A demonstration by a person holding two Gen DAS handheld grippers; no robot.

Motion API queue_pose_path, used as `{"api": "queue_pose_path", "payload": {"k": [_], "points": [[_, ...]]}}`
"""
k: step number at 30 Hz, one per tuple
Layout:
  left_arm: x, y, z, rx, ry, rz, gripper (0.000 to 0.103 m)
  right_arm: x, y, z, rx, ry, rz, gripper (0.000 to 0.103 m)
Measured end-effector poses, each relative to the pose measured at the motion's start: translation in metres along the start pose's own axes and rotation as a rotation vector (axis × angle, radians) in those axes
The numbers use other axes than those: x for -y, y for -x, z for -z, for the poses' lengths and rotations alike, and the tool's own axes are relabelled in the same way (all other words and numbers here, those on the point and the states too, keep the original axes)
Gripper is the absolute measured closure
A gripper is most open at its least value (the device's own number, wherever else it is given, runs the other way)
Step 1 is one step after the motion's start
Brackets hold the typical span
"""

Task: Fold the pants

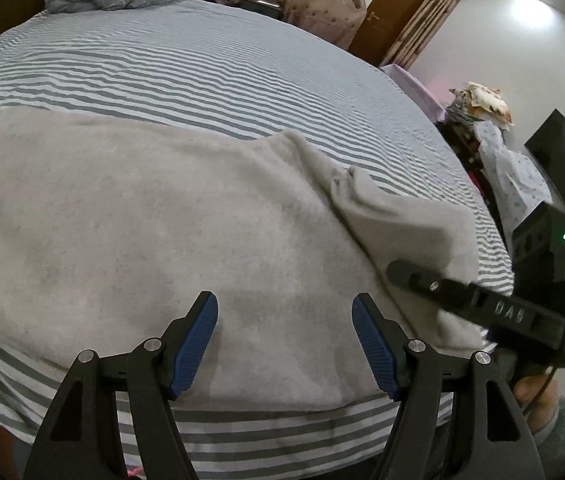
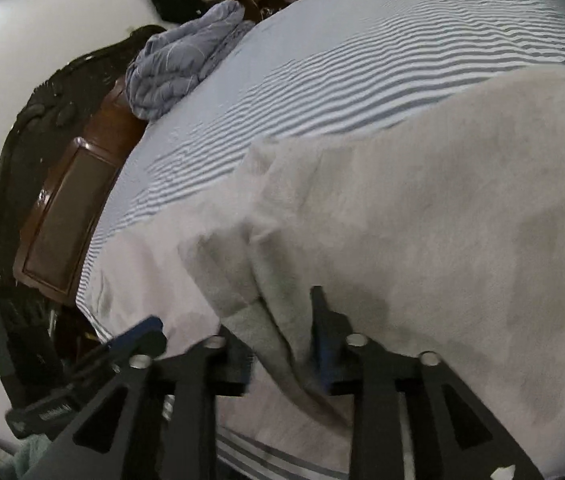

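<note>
Pants [image 1: 130, 216] lie on striped bed [image 1: 202, 72]; left gripper [image 1: 284, 344] wide, right gripper [image 2: 238, 340] parted around a fold

My fingers [image 1: 196, 344] carry blue pads with a fine knurled, matt rubbery face, set on matt black plastic arms with small shiny metal pins. The pants [image 1: 142, 216] are soft grey fleecy cloth, matt and slightly napped. The bed sheet [image 1: 202, 76] is smooth striped woven cloth. The headboard [image 2: 66, 208] is glossy brown wood, and the quilt [image 2: 186, 60] is puffy stitched fabric.
</note>
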State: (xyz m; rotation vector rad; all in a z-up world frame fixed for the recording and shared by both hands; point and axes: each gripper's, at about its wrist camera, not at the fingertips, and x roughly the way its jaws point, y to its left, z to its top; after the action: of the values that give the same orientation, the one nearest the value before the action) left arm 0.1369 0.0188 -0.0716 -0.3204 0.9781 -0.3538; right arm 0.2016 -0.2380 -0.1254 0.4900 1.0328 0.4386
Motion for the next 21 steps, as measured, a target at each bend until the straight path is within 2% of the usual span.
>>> {"api": "queue_pose_path", "payload": {"k": [3,7,9,15,21], "points": [[-0.002,0.000,-0.003,-0.012,0.022,0.057,0.033,-0.002,0.002,0.015,-0.011,0.038,0.016,0.058],[-0.015,-0.002,-0.010,-0.043,0.092,0.148,0.033,-0.015,0.009,0.036,-0.010,0.093,0.037,0.054],[-0.016,-0.006,-0.012,-0.062,0.109,0.174,0.033,-0.018,0.016,0.047,-0.009,0.092,0.011,0.053],[-0.005,-0.022,-0.016,-0.128,0.120,0.216,0.033,-0.005,0.011,0.078,-0.048,0.015,-0.034,0.053],[0.008,-0.051,-0.018,-0.191,0.138,0.207,0.033,0.025,0.022,0.079,0.004,-0.069,-0.035,0.055]]}}
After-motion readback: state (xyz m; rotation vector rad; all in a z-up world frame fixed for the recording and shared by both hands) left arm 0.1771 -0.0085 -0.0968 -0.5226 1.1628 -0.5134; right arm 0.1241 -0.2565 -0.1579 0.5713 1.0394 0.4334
